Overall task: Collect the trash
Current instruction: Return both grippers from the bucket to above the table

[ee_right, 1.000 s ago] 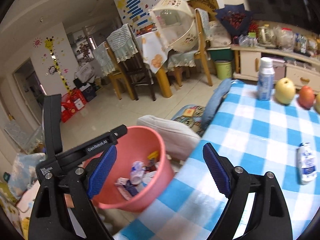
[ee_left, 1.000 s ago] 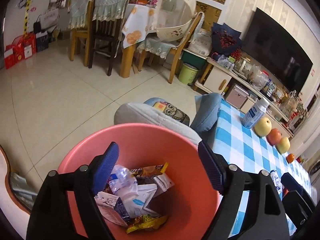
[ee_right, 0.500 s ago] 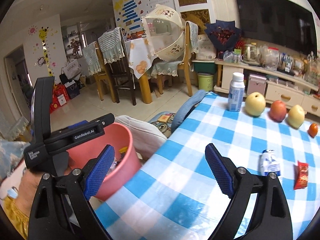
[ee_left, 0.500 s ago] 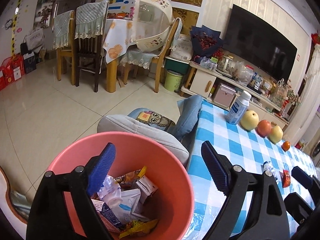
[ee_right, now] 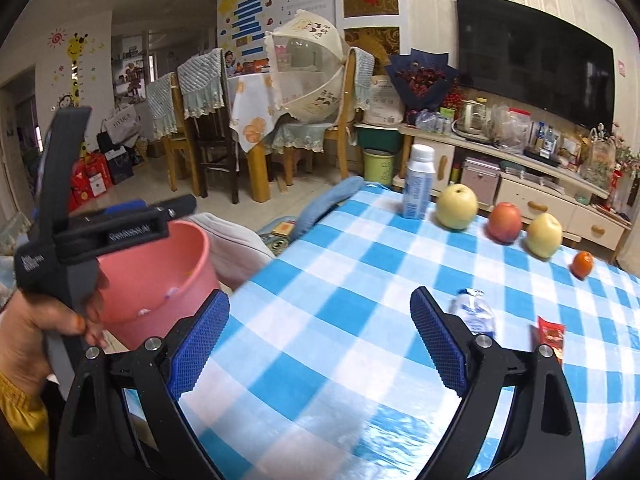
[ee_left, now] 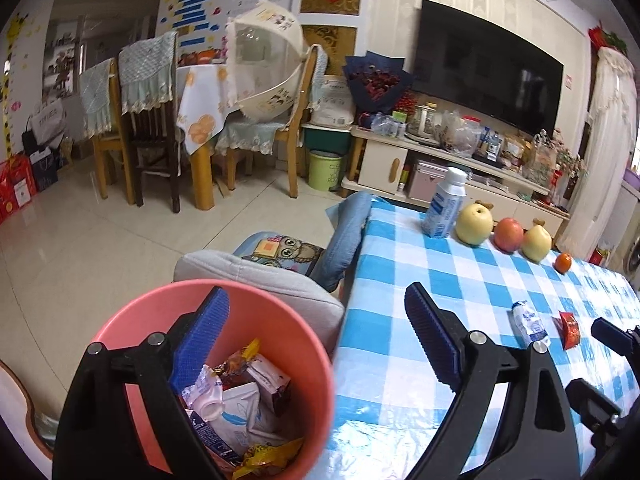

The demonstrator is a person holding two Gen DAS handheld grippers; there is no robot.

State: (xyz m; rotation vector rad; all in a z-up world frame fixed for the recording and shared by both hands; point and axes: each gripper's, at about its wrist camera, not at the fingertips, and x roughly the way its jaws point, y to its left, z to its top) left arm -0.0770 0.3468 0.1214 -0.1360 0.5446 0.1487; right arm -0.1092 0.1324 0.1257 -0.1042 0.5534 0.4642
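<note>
Left tool (ee_left: 316, 332) just opened wide, empty, ribbed blue pads; right tool (ee_right: 320, 340) wide, empty; round pink bin (ee_left: 312, 344), prob. plastic.

The table (ee_right: 320, 320) is serving as landmark: the bin (ee_left: 304, 360) is standing just off its left edge, with wrappers (ee_left: 240, 400) lying inside. Along the table's far edge a bottle (ee_right: 418, 184) and four fruits (ee_right: 505, 222) are sitting in a row, bottle leftmost. Nearer, toward the table's right side, a crumpled pouch (ee_right: 474, 312) and a snack packet (ee_right: 551, 338) are lying side by side, pouch on the left.
</note>
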